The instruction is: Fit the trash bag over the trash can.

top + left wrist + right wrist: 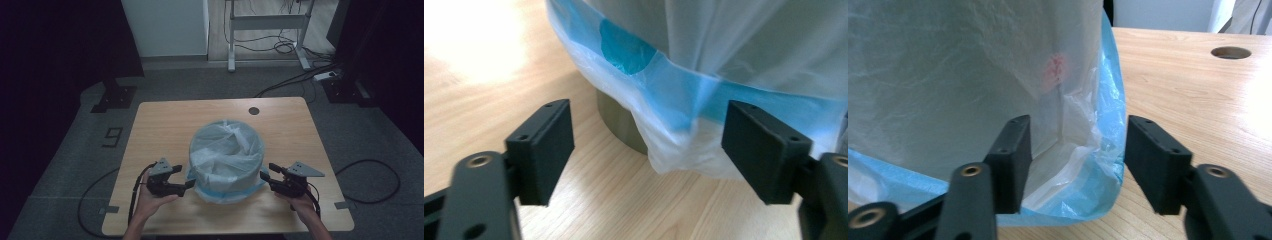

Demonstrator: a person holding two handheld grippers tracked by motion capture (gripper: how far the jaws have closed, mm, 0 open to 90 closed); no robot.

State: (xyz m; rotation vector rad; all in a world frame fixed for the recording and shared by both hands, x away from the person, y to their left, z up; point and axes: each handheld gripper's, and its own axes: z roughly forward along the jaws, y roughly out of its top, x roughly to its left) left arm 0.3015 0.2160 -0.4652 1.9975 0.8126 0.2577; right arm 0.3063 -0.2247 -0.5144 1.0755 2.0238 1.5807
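Observation:
A round bin (pixel 226 155) stands on the wooden table (pixel 165 120), lined with a thin white bag whose blue hem (pixel 235 194) hangs low around its outside. My left gripper (pixel 186 176) sits at the bin's lower left. In the left gripper view its jaws (pixel 649 140) stand wide open, with the blue hem (pixel 684 100) and the bin's olive base (pixel 619 120) just beyond them. My right gripper (pixel 267 171) is at the bin's lower right, open (pixel 1078 150). The loose bag edge (pixel 1110 100) hangs between its pads without being pinched.
A round cable hole (pixel 254 111) lies in the table's far side, behind the bin. Cables (pixel 372 180) trail on the grey floor to the right, and a desk frame (pixel 265 22) stands farther back. Bare tabletop lies in front of and to both sides of the bin.

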